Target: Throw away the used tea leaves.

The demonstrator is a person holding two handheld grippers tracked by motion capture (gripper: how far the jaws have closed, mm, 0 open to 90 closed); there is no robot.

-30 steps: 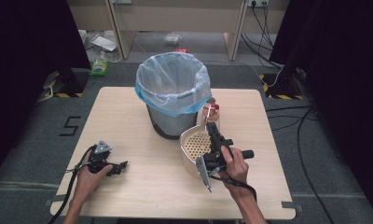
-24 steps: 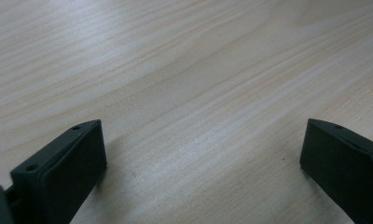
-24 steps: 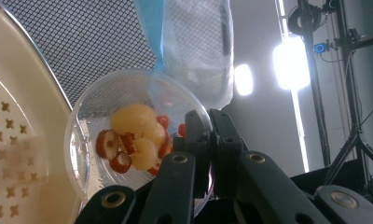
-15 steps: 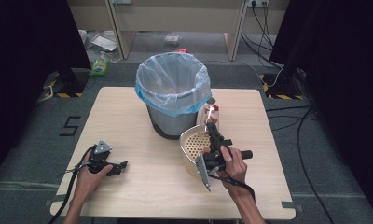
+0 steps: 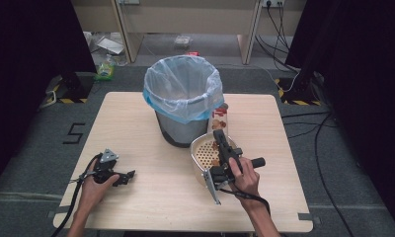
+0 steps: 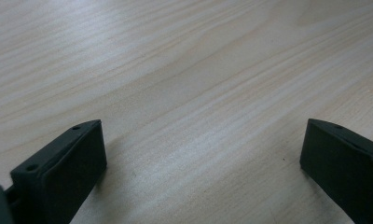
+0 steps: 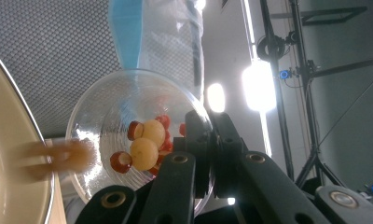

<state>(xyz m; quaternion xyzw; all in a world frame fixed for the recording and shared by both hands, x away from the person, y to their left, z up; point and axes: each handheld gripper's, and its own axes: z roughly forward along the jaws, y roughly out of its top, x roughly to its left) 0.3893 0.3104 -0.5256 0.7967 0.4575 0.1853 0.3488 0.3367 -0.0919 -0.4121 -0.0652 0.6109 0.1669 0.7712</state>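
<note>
My right gripper (image 5: 218,134) is shut on the rim of a clear plastic cup (image 5: 219,118), which it holds tipped on its side beside the bin. In the right gripper view the cup (image 7: 128,126) holds small red and yellow pieces (image 7: 144,144), and the jaws clamp its edge at my right gripper (image 7: 202,135). A blurred brown piece (image 7: 68,156) is between the cup's mouth and the cream perforated bowl (image 7: 7,154). That bowl (image 5: 201,150) sits just below the cup. My left gripper (image 5: 130,174) rests on the table, open, with bare wood between its jaws (image 6: 198,140).
A grey mesh bin (image 5: 183,94) with a clear and blue liner stands at the table's middle, just behind the bowl and cup. The wooden table (image 5: 136,123) has bare room on its left half. Cables trail over the floor at the right.
</note>
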